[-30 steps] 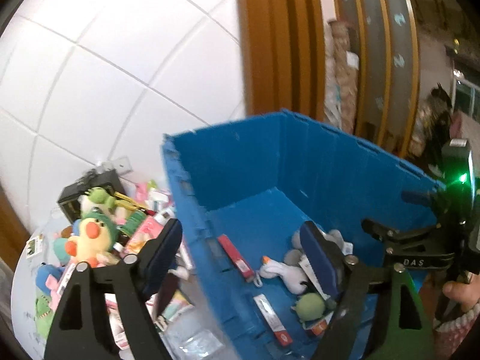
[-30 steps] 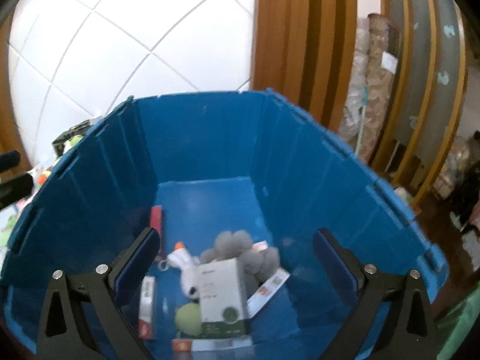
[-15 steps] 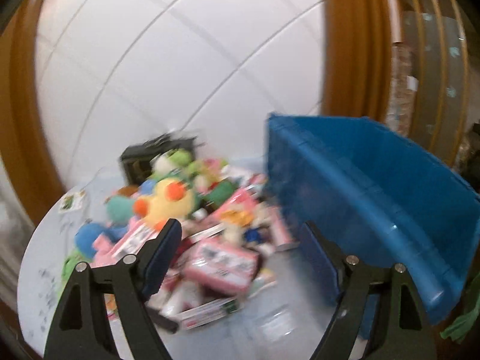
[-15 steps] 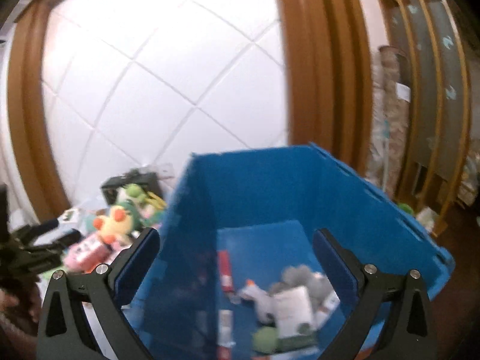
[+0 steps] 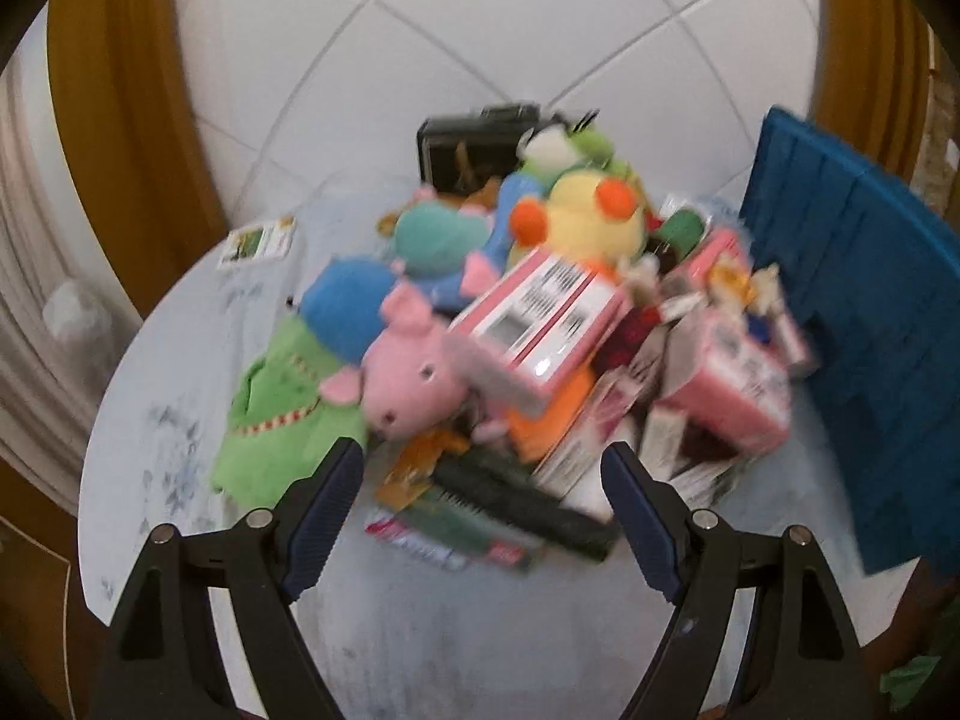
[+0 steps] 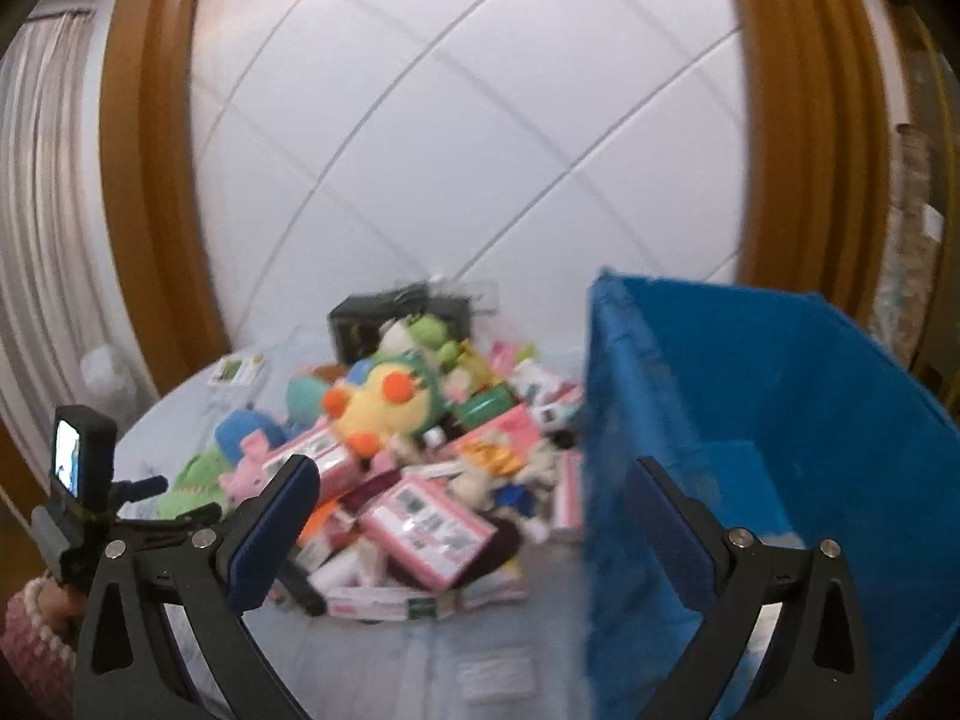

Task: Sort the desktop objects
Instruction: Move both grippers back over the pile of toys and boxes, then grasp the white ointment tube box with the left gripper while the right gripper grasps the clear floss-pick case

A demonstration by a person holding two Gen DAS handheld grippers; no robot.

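A heap of toys and boxes lies on the round white table (image 5: 180, 450): a pink pig plush (image 5: 408, 372), a green plush (image 5: 282, 408), a yellow duck plush (image 5: 588, 222), pink boxes (image 5: 540, 324) and a black comb-like item (image 5: 522, 504). The blue crate (image 5: 870, 330) stands to the right. My left gripper (image 5: 480, 480) is open and empty just in front of the heap. My right gripper (image 6: 474, 492) is open and empty, above the table between the heap (image 6: 420, 456) and the crate (image 6: 780, 450). The left gripper's body (image 6: 120, 522) shows at lower left there.
A black box (image 5: 474, 144) stands behind the heap near the white tiled wall. A small card (image 5: 258, 240) lies at the table's far left. Wooden frames flank the wall. A clear wrapper (image 6: 498, 672) lies on the table near the front.
Both grippers have swung left, away from the crate's inside, and now face the heap on the table. Both stayed open and empty.
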